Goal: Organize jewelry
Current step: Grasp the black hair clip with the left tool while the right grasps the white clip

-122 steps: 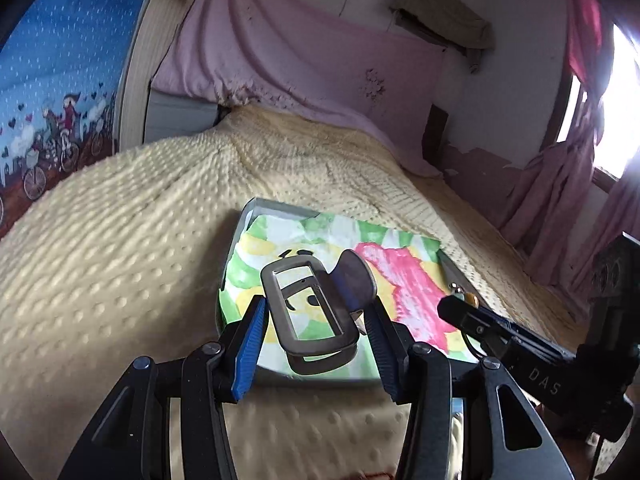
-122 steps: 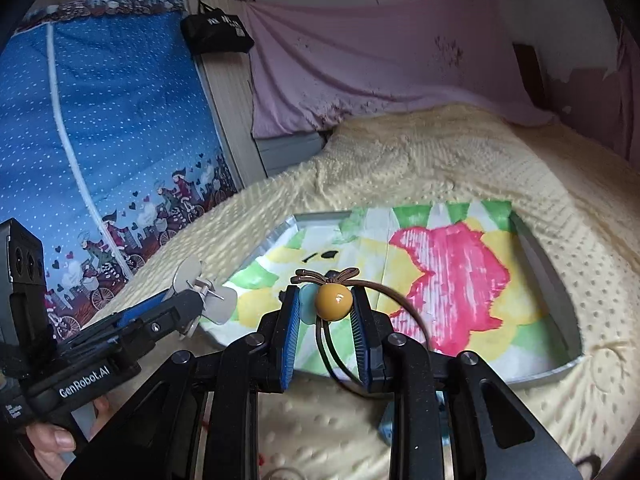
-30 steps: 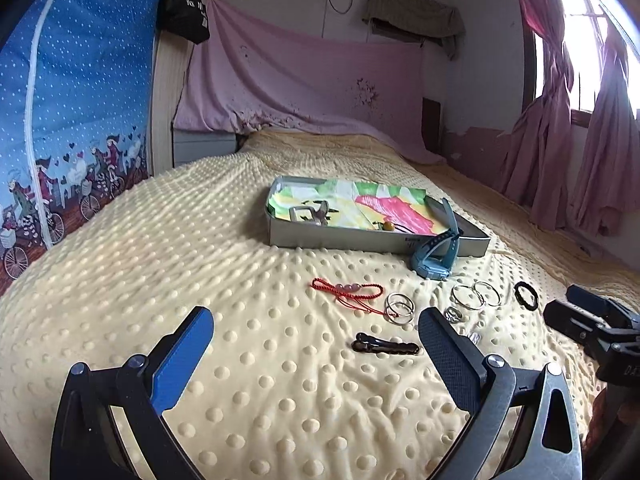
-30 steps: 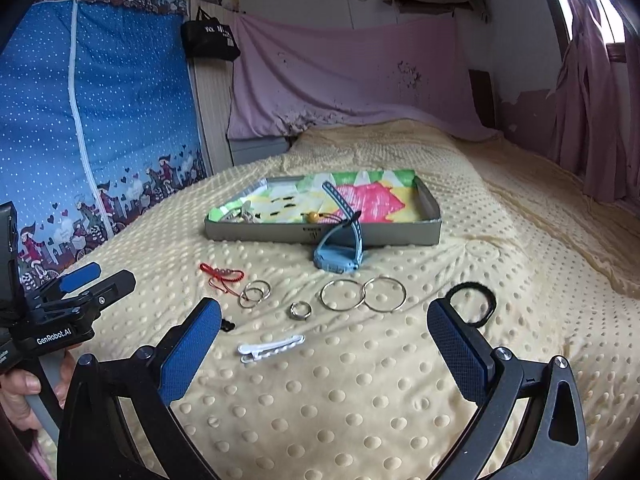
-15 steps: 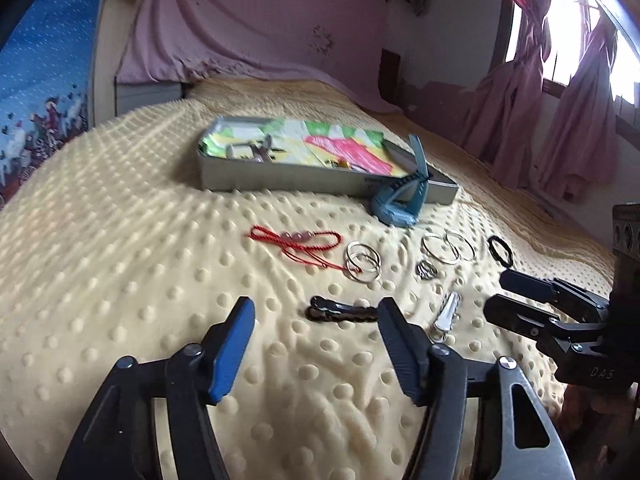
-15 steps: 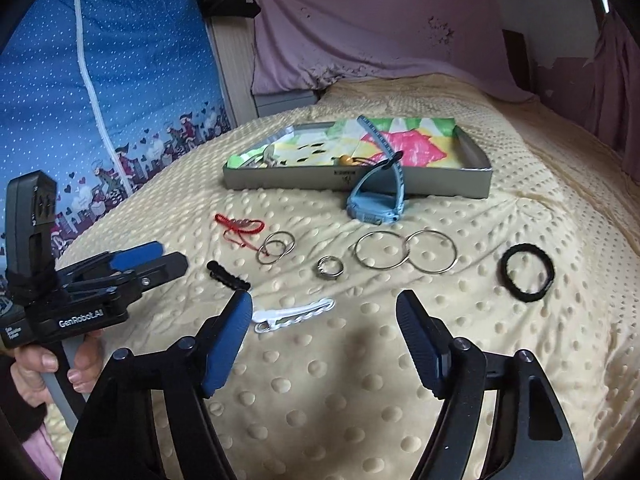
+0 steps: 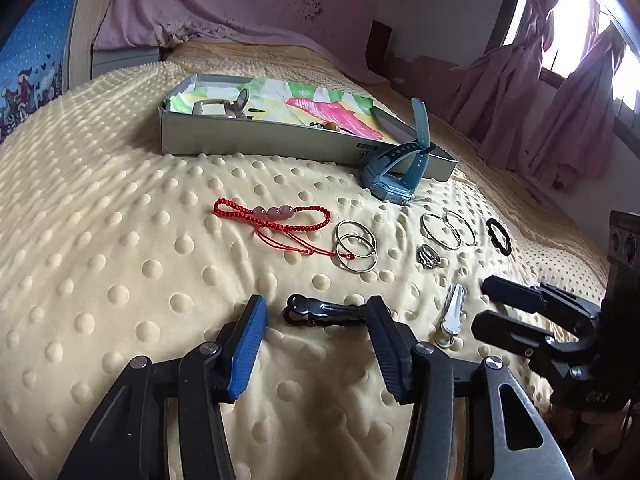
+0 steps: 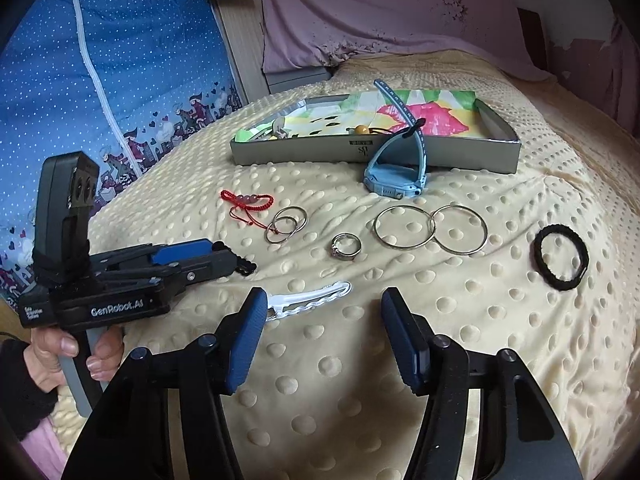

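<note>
My left gripper point(image 7: 316, 314) is open low over the yellow blanket, its fingers either side of a black hair clip point(image 7: 324, 315). My right gripper point(image 8: 324, 312) is open; its left finger touches a white hair clip point(image 8: 310, 300). Further out lie a red bead bracelet point(image 7: 272, 216), small silver rings point(image 7: 356, 250), a stone ring point(image 8: 346, 246), two large hoops point(image 8: 430, 228) and a black hair tie point(image 8: 560, 258). A blue watch point(image 8: 396, 176) leans on the grey tray point(image 8: 460, 154), which holds a buckle point(image 7: 218, 108) and an amber-bead tie point(image 8: 362, 130).
The bed fills both views, with a blue patterned wall point(image 8: 120, 60) on the left, pink cloth at the head point(image 7: 240, 0) and curtains point(image 7: 560, 100) on the right. The left gripper body point(image 8: 120, 280) shows in the right wrist view.
Both grippers have dropped lower and closer to the blanket. The left one now straddles the black clip. The right one now reaches the white clip. Both jaws have narrowed.
</note>
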Demonstrator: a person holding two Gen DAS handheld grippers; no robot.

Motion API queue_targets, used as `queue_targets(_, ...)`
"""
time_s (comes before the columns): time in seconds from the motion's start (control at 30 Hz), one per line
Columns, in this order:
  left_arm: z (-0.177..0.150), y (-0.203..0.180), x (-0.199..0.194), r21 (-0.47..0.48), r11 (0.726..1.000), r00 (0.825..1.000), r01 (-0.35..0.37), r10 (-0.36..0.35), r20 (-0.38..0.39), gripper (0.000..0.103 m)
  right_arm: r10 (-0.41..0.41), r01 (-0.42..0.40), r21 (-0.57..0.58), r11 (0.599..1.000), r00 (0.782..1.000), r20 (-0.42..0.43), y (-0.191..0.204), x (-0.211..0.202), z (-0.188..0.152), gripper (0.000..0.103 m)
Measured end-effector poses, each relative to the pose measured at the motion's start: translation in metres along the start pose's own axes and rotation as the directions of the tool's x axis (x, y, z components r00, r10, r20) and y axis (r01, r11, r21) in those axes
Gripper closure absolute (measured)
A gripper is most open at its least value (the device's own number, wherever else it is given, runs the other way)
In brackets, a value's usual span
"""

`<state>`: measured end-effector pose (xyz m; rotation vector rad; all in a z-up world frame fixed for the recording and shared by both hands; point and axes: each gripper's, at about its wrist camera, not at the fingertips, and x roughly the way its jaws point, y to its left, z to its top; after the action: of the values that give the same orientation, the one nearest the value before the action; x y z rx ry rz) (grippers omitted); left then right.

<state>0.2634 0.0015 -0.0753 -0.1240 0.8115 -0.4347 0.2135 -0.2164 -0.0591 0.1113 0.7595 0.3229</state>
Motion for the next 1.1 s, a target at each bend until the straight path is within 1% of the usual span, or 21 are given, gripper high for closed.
queue_targets(0.07,0.000,0.001,0.003,-0.009,1.000,1.000,0.007,-0.007,-0.007,0.055,0.003,-0.003,-0.003,1.000,1.000,-0.009,0.001,0.003,0.000,0.049)
queue_targets(0.1,0.000,0.001,0.003,-0.010,1.000,1.000,0.009,-0.009,-0.007,0.058,0.005,-0.005,-0.004,1.000,1.000,-0.013,0.002,0.005,0.000,0.049)
queue_targets(0.13,0.000,0.002,0.003,-0.013,1.000,1.000,0.013,-0.013,-0.011,0.066,0.008,-0.008,-0.007,1.000,1.000,-0.019,0.003,0.007,0.001,0.049)
queue_targets(0.17,0.001,0.002,0.004,-0.016,1.000,1.000,0.014,-0.014,-0.015,0.071,0.011,-0.012,-0.011,1.000,1.000,-0.024,0.004,0.009,0.001,0.049)
queue_targets(0.27,0.000,0.003,0.006,-0.027,0.999,0.999,0.025,-0.026,-0.021,0.075,0.016,-0.017,-0.021,1.000,0.999,-0.035,0.006,0.012,0.002,0.049)
queue_targets(0.37,0.001,0.006,0.006,-0.039,0.999,0.999,0.028,-0.028,-0.025,0.079,0.022,-0.022,-0.019,1.000,0.999,-0.034,0.006,0.011,0.002,0.049)
queue_targets(0.47,0.001,0.010,0.005,-0.072,0.997,0.999,0.034,-0.036,-0.026,0.081,0.018,-0.019,-0.025,1.000,0.999,-0.037,0.007,0.010,0.002,0.049)
queue_targets(0.6,-0.004,0.011,-0.002,-0.113,0.993,1.000,0.018,-0.020,-0.021,0.084,0.004,-0.006,-0.050,0.999,0.999,-0.046,0.011,0.013,0.002,0.049)
queue_targets(0.7,-0.009,0.004,-0.007,-0.100,0.995,1.000,-0.021,0.020,-0.013,0.085,0.000,-0.003,-0.059,0.998,0.998,-0.055,0.013,0.019,0.004,0.049)
queue_targets(0.77,-0.011,0.000,-0.008,-0.089,0.996,0.999,-0.031,0.030,-0.011,0.086,-0.009,0.004,-0.070,0.998,0.998,-0.066,0.016,0.025,0.005,0.049)
queue_targets(0.87,-0.012,-0.003,-0.007,-0.076,0.997,1.000,-0.012,0.010,-0.020,0.087,-0.027,0.020,-0.090,0.996,0.997,-0.079,0.020,0.030,0.005,0.049)
queue_targets(0.9,-0.012,-0.003,-0.007,-0.074,0.997,1.000,-0.003,0.001,-0.023,0.087,-0.030,0.023,-0.094,0.995,0.997,-0.076,0.020,0.029,0.005,0.051)
queue_targets(0.97,-0.012,-0.004,-0.005,-0.071,0.997,1.000,0.009,-0.011,-0.029,0.088,-0.023,0.017,-0.084,0.996,0.998,-0.066,0.019,0.026,0.005,0.052)
queue_targets(1.0,-0.012,-0.004,-0.006,-0.070,0.997,0.999,0.014,-0.016,-0.031,0.088,-0.019,0.014,-0.078,0.997,0.998,-0.064,0.017,0.025,0.005,0.059)
queue_targets(1.03,-0.013,-0.004,-0.006,-0.066,0.998,0.999,0.018,-0.020,-0.032,0.088,-0.025,0.021,-0.074,0.997,0.998,-0.061,0.016,0.023,0.004,0.075)
queue_targets(1.07,-0.013,-0.005,-0.006,-0.059,0.998,0.999,0.022,-0.024,-0.033,0.088,-0.030,0.026,-0.057,0.998,0.998,-0.059,0.013,0.022,0.005,0.087)
queue_targets(1.1,-0.013,-0.007,-0.005,-0.049,0.998,0.999,0.025,-0.027,-0.036,0.088,-0.020,0.018,-0.038,0.999,0.998,-0.057,0.009,0.021,0.005,0.088)
